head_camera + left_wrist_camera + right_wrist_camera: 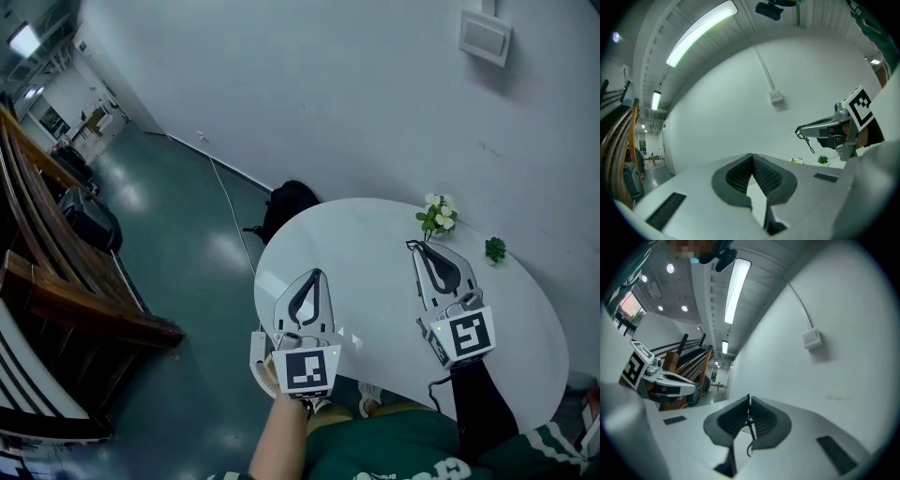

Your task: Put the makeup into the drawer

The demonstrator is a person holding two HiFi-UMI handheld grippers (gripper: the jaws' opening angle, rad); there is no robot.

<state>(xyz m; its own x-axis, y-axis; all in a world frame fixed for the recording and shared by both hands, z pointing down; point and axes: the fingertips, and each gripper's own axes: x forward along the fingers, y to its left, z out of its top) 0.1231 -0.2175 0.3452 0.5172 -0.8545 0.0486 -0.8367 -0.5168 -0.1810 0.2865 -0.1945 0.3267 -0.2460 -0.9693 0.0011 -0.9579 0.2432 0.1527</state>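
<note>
Fingers [766, 176] shut on both, left gripper [318, 272] empty, right gripper [411, 245] pinching one thin black strand [751, 426]

The table [375, 258] edge hides part of the black bag [291, 202].

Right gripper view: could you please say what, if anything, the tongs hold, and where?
A thin black cord, pinched between the tongs, a loop hanging past their tips.
</note>
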